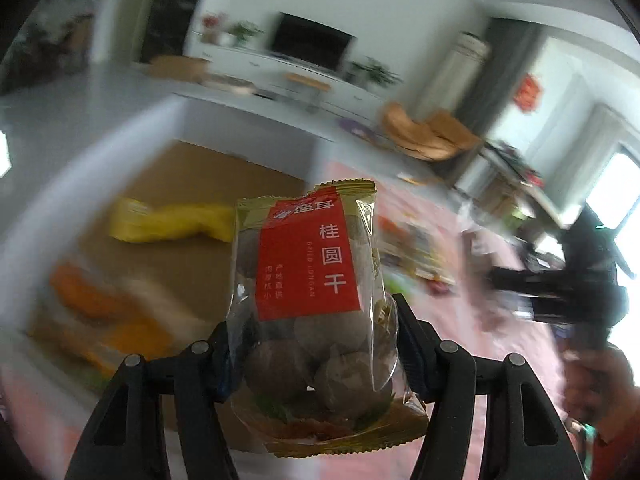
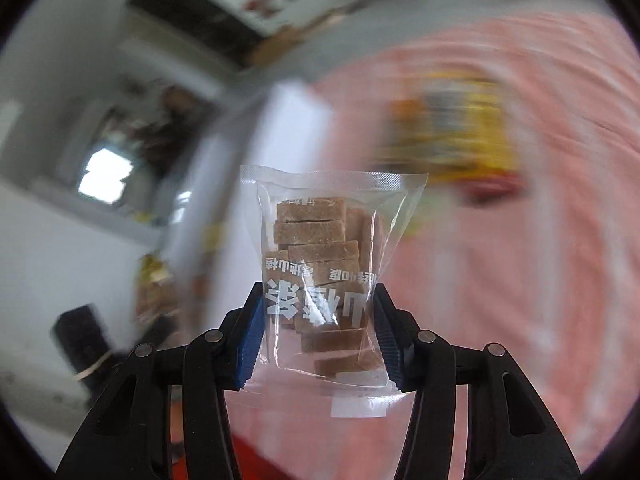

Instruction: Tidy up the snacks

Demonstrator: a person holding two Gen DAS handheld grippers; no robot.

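Left gripper is pinching a longan bag by its lower half, jaws pressed into both sides, bag sticking up straight between them. Right gripper is doing the same with a clear bag of brown cubes, pads squeezing its lower sides so the plastic is creasing a bit.

Behind the longan bag a cardboard box is sitting with its white flaps open. Inside it a yellow pack is lying toward the far side and some orange packs toward the near left corner, all blurry. So I'm guessing a few snacks are already sorted in.

On the pink cloth a yellowish pile of snacks is still waiting, too smeared to count. The other gripper is showing at the right edge of the left view.

My read: somewhere in the middle, two bags in the air, neither dropped in yet, pile still to go.
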